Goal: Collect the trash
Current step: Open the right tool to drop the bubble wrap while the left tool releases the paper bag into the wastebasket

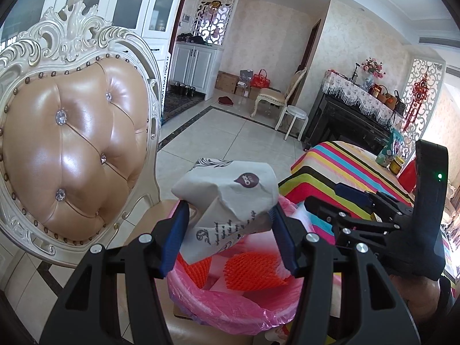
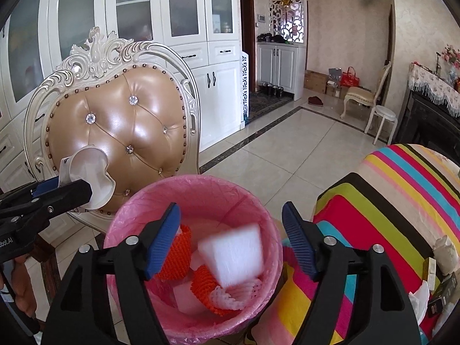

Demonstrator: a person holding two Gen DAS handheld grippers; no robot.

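Observation:
A crushed white printed paper cup is pinched between the blue pads of my left gripper, just above the near rim of a pink-lined trash bin. The right wrist view shows that cup to the left of the bin, still in the left gripper. My right gripper hangs over the bin's mouth with its jaws wide apart. Below it a blurred white foam piece touches neither pad. Orange foam netting and white scraps lie in the bin.
A tufted tan chair with a carved white frame stands right behind the bin. A table under a striped cloth is to the right, with small items at its near edge. White cabinets line the left wall.

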